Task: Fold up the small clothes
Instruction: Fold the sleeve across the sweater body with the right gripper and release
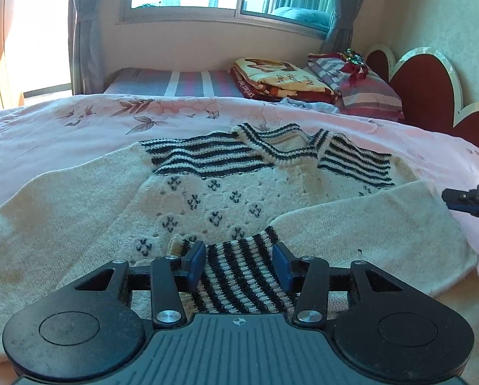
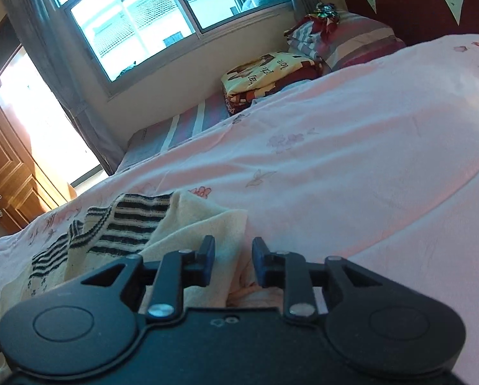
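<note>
Left wrist: "love" on folded blanket (image 1: 281, 77)

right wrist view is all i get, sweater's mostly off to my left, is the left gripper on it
Observer: The left gripper hovers over the striped hem of the sweater, jaws apart, pads not pressing the knit.
Operator: is the sweater laid flat
Observer: Mostly. It lies front up on the pink bedspread, neckline toward the window, with the sleeve nearest you folded in over its lower part.
Operator: where's my gripper relative to that sleeve
Observer: In the left wrist view the right gripper shows at the right edge, just past that sleeve, apart from it and over the bedspread.
</note>
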The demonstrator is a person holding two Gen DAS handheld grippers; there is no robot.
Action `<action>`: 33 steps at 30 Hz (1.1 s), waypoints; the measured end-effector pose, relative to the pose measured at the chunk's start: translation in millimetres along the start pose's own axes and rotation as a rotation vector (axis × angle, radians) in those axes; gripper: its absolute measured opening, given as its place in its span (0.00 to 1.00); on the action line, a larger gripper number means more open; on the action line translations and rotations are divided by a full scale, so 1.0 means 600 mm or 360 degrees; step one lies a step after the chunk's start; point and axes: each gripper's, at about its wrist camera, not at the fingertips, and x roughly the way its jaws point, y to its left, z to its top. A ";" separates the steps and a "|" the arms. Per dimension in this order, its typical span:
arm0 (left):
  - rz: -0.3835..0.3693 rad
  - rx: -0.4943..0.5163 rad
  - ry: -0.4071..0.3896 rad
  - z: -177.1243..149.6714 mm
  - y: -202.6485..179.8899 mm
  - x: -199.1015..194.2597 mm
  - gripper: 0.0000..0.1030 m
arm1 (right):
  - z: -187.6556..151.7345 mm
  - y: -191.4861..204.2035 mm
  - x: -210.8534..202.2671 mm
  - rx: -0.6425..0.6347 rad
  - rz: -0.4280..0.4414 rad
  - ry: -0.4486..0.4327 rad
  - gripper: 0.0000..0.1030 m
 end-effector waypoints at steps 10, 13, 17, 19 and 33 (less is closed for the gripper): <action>0.0107 -0.0005 -0.0002 -0.008 -0.018 -0.005 0.59 | -0.034 0.032 -0.012 -0.0164 -0.0039 0.0113 0.23; 0.0115 0.0013 0.0025 -0.015 -0.018 -0.004 0.59 | -0.033 0.038 -0.033 -0.0195 -0.0016 0.0077 0.22; 0.0139 0.0047 0.0030 -0.021 -0.025 0.000 0.59 | -0.047 0.053 -0.036 -0.0304 -0.0031 0.0121 0.22; 0.0145 0.0049 0.0047 -0.017 -0.027 0.002 0.59 | -0.057 0.054 -0.026 -0.0328 -0.0079 0.0172 0.23; 0.0186 0.0013 0.0102 -0.023 0.004 -0.035 0.60 | -0.065 0.097 -0.050 -0.0363 -0.0209 0.0184 0.27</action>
